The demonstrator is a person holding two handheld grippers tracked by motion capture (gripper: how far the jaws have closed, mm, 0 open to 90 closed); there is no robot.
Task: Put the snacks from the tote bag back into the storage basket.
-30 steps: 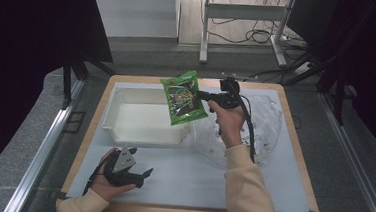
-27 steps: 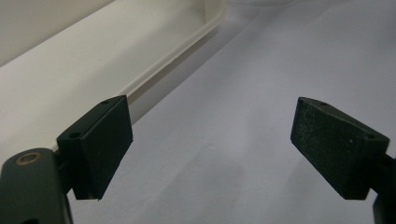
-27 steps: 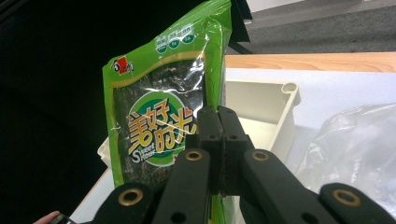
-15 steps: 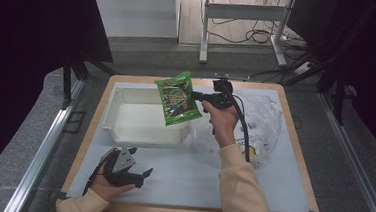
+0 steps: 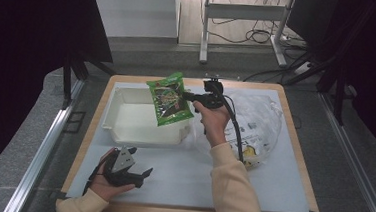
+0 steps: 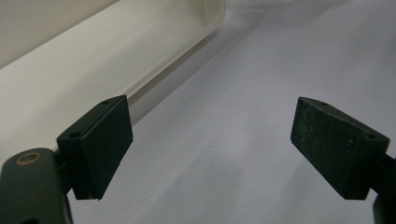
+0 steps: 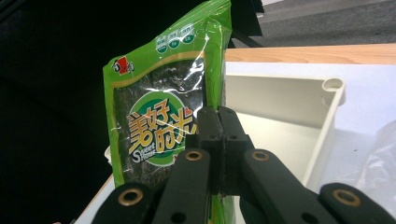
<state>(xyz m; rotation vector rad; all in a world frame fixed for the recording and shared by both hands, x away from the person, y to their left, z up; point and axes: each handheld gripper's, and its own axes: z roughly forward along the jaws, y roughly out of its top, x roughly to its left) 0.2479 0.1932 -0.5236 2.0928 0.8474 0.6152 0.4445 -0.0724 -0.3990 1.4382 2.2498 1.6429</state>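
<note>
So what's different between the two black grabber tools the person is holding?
The right gripper is shut on the green snack packet, held up over the white tray; the left gripper stands open with nothing between its jaws, low over the table. Both are black, two-jawed and hand-held.

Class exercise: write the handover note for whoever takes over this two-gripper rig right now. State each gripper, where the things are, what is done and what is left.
Right gripper: shut on the edge of the green foil snack packet, held upright in the air above the right end of the white plastic bin.
Left gripper: open, holding nothing, resting on the pale table mat near the bin's front.
Clear plastic bag: lies right of the bin.
Done: packet lifted.
Left: probably lower it into the bin and release.
</note>
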